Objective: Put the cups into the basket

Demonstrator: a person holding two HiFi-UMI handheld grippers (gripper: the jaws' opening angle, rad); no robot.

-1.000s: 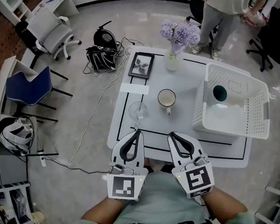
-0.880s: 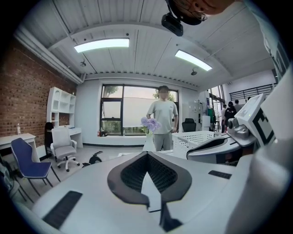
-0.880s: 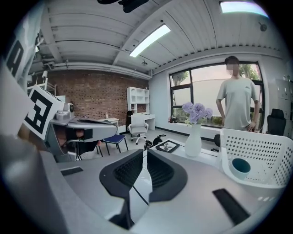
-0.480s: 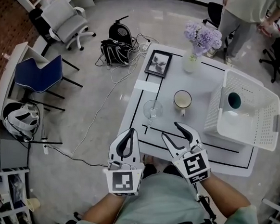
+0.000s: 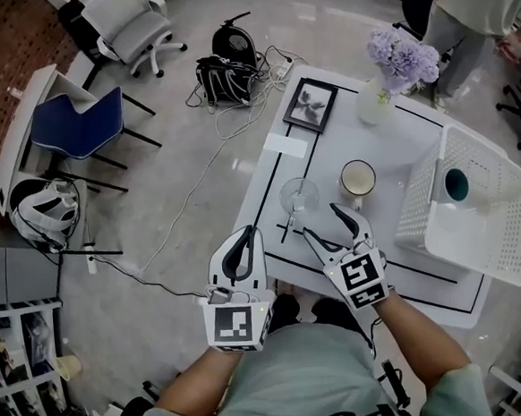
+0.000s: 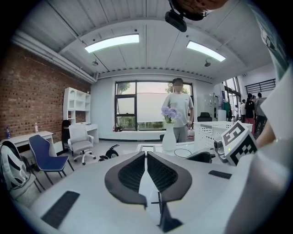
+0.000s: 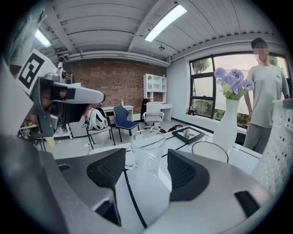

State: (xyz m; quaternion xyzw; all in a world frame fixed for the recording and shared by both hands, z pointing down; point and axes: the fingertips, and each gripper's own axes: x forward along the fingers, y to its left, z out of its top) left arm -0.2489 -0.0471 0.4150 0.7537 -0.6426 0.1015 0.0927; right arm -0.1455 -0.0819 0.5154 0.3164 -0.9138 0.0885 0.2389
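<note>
Right hand-held gripper (image 5: 320, 220) jaws just opening, empty; we judge to straddle glass cup (image 5: 298, 193). Left hand-held gripper (image 5: 248, 234) pressed together.

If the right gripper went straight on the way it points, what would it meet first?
Most likely the clear glass cup: it stands dead ahead of the right gripper, in line with the gap between its jaws, which have just been opening, nothing between them yet.

I see a clear glass cup (image 5: 298, 193) standing upright on the white desk (image 5: 391, 158), with a white ceramic mug (image 5: 358, 179) upright just beside it. A dark teal cup (image 5: 457, 184) sits inside the white perforated plastic basket (image 5: 504, 221) at the desk's right end.
</note>
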